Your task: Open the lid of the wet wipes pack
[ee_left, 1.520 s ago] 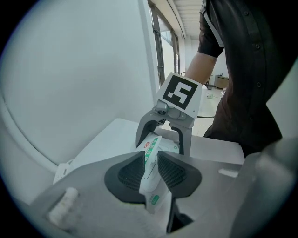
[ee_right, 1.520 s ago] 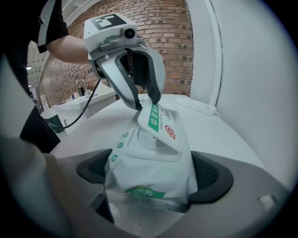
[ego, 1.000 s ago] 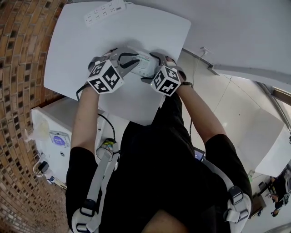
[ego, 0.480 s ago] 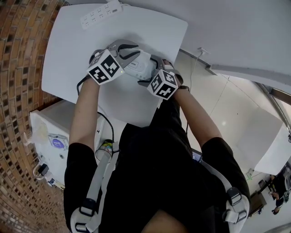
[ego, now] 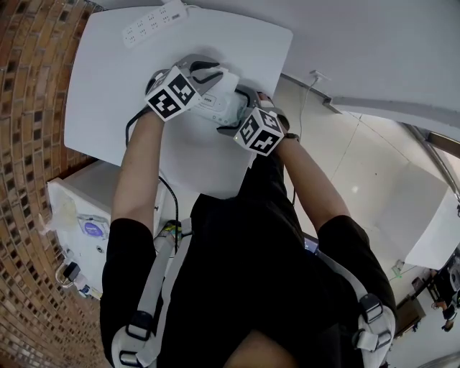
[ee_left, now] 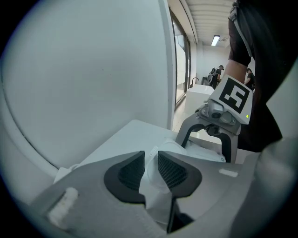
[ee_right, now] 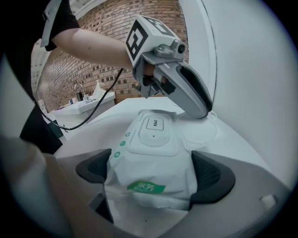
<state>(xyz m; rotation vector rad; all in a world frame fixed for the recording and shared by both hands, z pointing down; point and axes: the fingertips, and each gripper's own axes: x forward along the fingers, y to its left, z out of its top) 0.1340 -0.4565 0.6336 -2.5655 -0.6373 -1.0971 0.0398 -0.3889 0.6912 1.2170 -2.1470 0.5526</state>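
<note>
Wet wipes pack [ee_right: 151, 158] flat on white table [ego: 215, 50], its near end squeezed between right gripper [ee_right: 153, 175] pads, likely to anchor it, its far end's white fold between left gripper [ee_left: 150, 169] pads, now opening, beside flat-lying lid [ee_right: 156, 132], seemingly unopened.

The wet wipes pack [ego: 218, 102] lies on my worktop [ego: 108, 93], near end between my right claw's [ego: 234, 112] jaws, far end between my left claw's [ego: 214, 73] opening jaws. The power strip [ego: 153, 21] lies behind, far-left.
</note>
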